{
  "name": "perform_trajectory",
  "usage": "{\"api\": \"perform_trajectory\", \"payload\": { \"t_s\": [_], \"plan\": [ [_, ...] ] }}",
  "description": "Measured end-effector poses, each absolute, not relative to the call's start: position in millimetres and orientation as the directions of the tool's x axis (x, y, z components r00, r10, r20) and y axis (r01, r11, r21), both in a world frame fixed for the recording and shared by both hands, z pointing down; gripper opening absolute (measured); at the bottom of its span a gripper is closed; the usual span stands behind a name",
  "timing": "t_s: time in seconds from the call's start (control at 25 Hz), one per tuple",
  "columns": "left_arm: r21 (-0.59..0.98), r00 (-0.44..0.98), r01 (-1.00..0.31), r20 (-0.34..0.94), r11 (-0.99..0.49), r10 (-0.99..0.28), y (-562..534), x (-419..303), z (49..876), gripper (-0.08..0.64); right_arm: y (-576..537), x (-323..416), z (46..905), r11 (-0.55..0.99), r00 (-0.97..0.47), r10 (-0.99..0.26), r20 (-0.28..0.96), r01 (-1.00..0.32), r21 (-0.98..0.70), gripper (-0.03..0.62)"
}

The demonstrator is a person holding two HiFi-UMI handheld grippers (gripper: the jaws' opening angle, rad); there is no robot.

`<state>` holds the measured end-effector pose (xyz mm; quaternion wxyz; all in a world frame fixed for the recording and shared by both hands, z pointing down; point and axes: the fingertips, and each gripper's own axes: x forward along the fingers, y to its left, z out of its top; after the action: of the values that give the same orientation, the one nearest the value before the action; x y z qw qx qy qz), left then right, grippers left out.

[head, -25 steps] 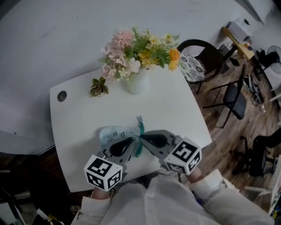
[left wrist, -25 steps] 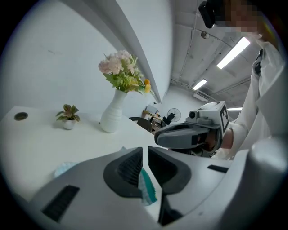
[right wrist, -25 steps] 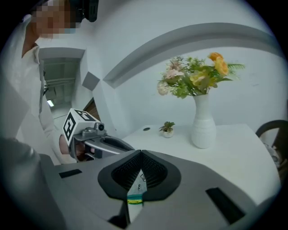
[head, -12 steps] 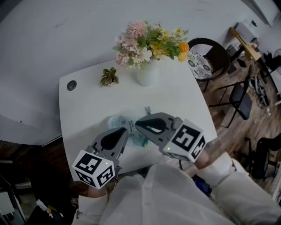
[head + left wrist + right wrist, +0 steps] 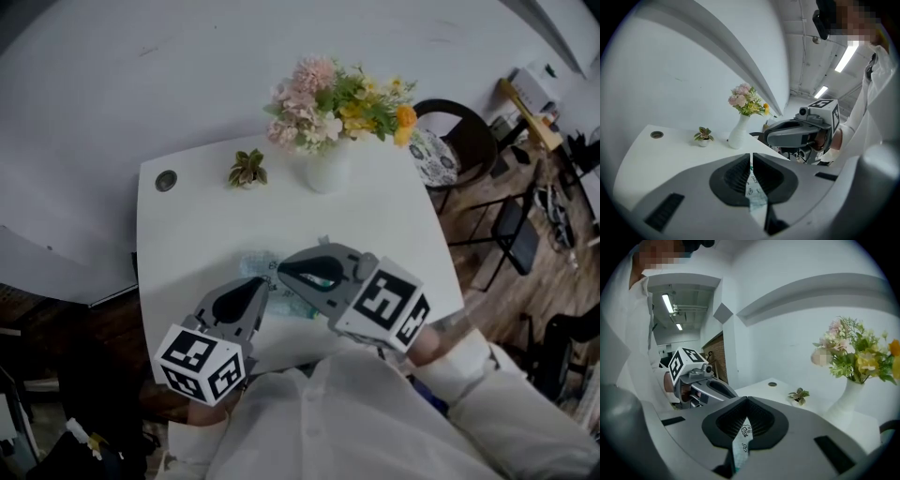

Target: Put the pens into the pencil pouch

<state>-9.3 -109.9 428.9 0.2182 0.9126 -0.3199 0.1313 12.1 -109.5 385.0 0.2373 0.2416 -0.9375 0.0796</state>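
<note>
Two claws are both clenching on the pouch right now. Left claw (image 5: 751,157) is pinching a thin fold of pale printed fabric flat between its pads; right claw (image 5: 746,401) is doing the same, with a strip of the same fabric hanging from its pads. In the head view the pouch (image 5: 286,296) is sitting just beyond and under both tips, with the left claw (image 5: 255,292) and right claw (image 5: 284,270) tips nearly meeting over it.

Change over the last second: both claws are shifting toward the left claw's side across the table (image 5: 216,220), and the right claw is swinging over the pouch so it is covering more of it. A teal strip that was showing between the tips is now mostly under the right claw, just a glimpse through its frame; cannot tell if that is a pen or the zip.

Reading: this is looking like spreading or steadying the pouch mouth, each claw taking one side. No pen is clearly showing in any view, so loading is likely not yet happening. One claw will probably be needing to let go to fetch a pen. Vase (image 5: 328,174) and small plant (image 5: 247,170) are standing well beyond the tips, out of the way.
</note>
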Motion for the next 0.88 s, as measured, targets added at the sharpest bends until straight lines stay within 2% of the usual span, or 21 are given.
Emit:
{"api": "perform_trajectory", "payload": {
  "t_s": [0.88],
  "plan": [
    [0.321,0.712,-0.698,0.407,-0.64,-0.572,-130,-10,438,0.014,-117,21,404,0.804,-0.754,-0.493,0.433,-0.586,-0.105,0.006]
  ]
}}
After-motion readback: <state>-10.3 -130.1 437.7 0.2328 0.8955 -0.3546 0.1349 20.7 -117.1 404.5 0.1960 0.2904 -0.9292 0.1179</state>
